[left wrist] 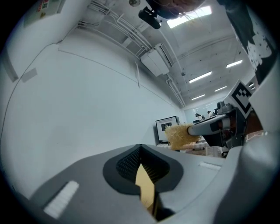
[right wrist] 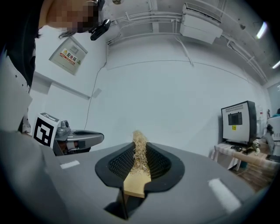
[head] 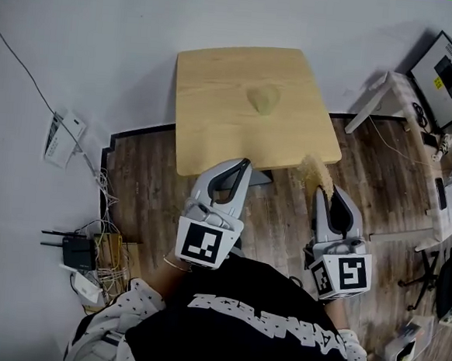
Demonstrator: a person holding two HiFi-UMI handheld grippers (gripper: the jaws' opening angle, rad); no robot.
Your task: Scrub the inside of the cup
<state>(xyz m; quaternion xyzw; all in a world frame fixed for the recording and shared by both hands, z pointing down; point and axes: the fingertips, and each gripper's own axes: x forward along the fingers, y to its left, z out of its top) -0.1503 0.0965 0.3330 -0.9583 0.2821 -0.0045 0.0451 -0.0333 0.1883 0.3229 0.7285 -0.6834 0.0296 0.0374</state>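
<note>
A pale yellow cup (head: 263, 99) sits near the middle of the small wooden table (head: 211, 73); I cannot tell how it is oriented. My left gripper (head: 244, 164) hovers over the table's near edge, shut with nothing held; in its own view the fingertips (left wrist: 140, 151) meet against the white wall. My right gripper (head: 319, 192) is off the table's near right corner, shut on a straw-coloured fibre scrubber (head: 314, 173) that sticks out past the tips (right wrist: 139, 151). The scrubber (left wrist: 179, 135) also shows in the left gripper view. Both grippers are well short of the cup.
A white wall stands behind the table. On the floor at left lie a router (head: 72, 249), cables and a power strip (head: 62, 136). A white desk (head: 389, 91) with a monitor (head: 448, 76) stands at right, beside a chair base (head: 429, 273).
</note>
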